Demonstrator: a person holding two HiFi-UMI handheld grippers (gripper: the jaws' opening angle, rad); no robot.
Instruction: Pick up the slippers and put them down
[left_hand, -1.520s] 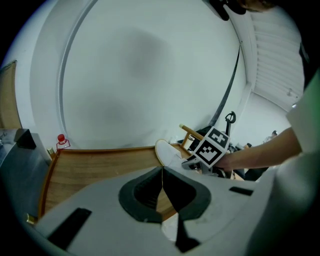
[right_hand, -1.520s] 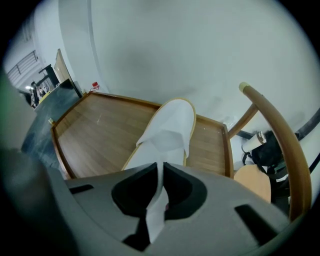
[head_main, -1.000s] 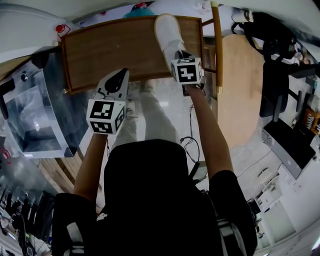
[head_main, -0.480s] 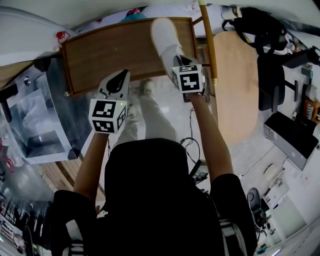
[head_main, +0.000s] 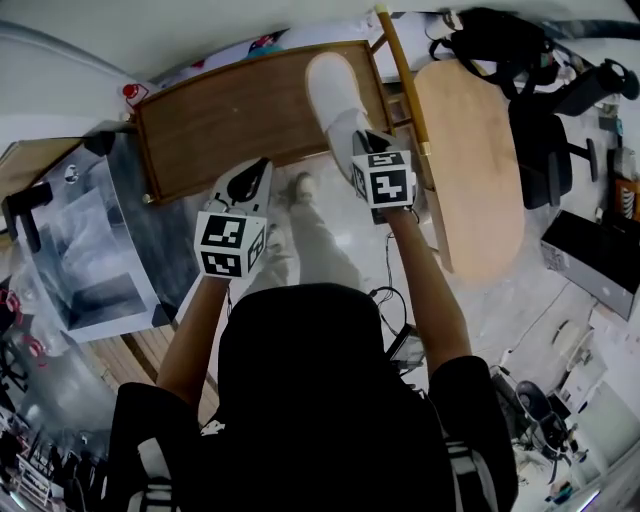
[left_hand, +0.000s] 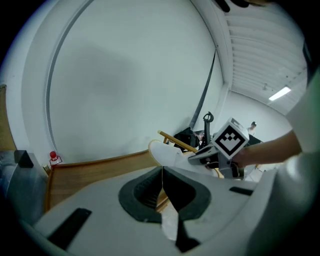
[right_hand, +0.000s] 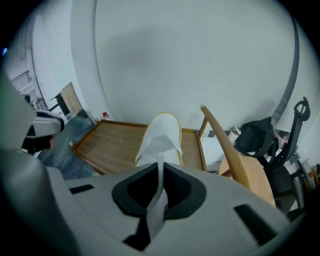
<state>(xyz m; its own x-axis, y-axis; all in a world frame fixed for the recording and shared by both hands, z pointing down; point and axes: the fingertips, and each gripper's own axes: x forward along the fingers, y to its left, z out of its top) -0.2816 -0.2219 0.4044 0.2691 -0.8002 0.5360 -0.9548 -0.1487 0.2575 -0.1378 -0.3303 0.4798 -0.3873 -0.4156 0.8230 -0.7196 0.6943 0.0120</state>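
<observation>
Wooden tabletop spreads below; right gripper clamps a white slipper over its right end, left gripper closed, empty.

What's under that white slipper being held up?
The brown wooden table, with a raised rim, lies below the white slipper. The patch straight beneath is covered, so unseen.
</observation>
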